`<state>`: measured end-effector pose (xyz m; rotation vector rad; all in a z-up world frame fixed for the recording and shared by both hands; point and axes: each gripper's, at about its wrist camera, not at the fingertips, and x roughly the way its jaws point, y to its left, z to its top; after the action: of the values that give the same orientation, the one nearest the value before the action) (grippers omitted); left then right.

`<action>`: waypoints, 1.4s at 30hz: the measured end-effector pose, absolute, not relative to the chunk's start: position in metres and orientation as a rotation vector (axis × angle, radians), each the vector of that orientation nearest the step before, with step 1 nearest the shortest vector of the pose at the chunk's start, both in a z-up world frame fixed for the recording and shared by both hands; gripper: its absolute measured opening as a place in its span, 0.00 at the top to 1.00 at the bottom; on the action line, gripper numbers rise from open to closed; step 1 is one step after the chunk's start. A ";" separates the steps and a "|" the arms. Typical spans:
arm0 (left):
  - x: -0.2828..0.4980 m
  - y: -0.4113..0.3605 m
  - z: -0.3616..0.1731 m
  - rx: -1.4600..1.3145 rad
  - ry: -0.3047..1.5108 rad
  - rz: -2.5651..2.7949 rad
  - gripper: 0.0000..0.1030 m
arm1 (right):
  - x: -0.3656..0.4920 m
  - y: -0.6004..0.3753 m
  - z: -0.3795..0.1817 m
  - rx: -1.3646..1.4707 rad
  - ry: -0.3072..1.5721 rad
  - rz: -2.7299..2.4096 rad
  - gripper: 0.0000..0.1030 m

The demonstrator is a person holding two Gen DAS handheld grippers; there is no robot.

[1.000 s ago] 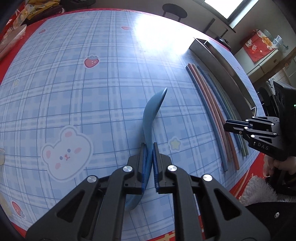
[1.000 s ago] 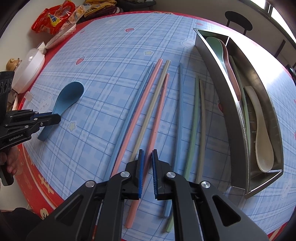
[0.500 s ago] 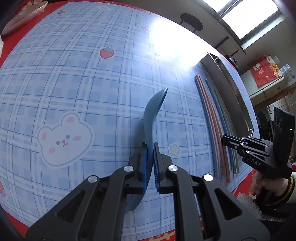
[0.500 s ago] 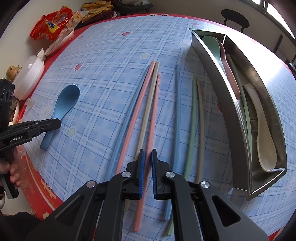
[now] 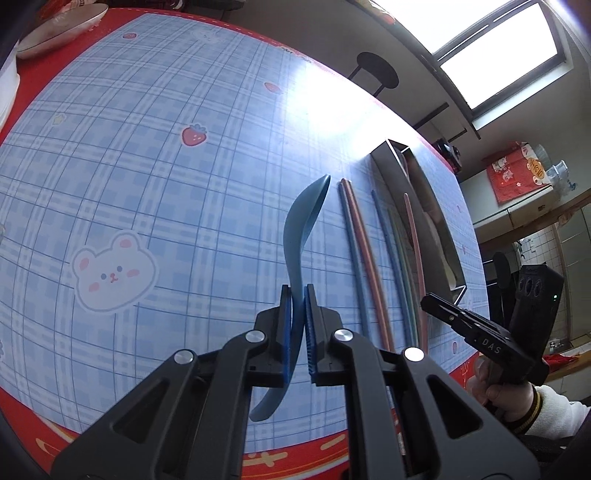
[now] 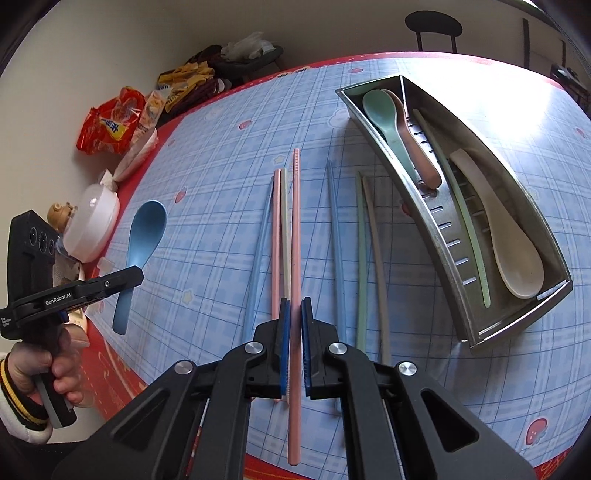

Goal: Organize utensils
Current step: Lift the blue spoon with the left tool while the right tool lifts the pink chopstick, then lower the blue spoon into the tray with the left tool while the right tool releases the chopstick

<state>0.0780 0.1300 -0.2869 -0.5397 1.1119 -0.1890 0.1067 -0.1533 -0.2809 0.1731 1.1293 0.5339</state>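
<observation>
My left gripper (image 5: pixel 297 295) is shut on the handle of a blue spoon (image 5: pixel 301 225) and holds it above the table, bowl pointing away. It also shows in the right wrist view (image 6: pixel 142 236), held by the left gripper (image 6: pixel 125 277). My right gripper (image 6: pixel 294 308) is shut on a pink chopstick (image 6: pixel 294 236), lifted off the table. It shows in the left wrist view (image 5: pixel 436 301) with the pink chopstick (image 5: pixel 415 243). Several chopsticks (image 6: pixel 334 229) lie side by side on the tablecloth. A metal tray (image 6: pixel 554 254) holds spoons and a green chopstick.
Snack bags (image 6: pixel 110 127) and a white lidded bowl (image 6: pixel 94 218) sit at the table's far left edge. A black stool (image 6: pixel 432 22) stands beyond the table. The red table border (image 5: pixel 295 454) marks the near edge.
Both grippers have risen from the table. The blue spoon has lifted with the left gripper, and the pink chopstick has lifted with the right gripper.
</observation>
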 end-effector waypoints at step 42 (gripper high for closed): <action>0.271 -0.033 -0.307 -1.093 1.210 -0.154 0.89 | 0.229 -0.251 -0.266 0.081 1.063 0.498 0.94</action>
<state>0.2708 -0.0334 -0.3073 -1.0932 1.2105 -0.1543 0.2285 -0.2513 -0.2657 0.0811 1.0626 0.4983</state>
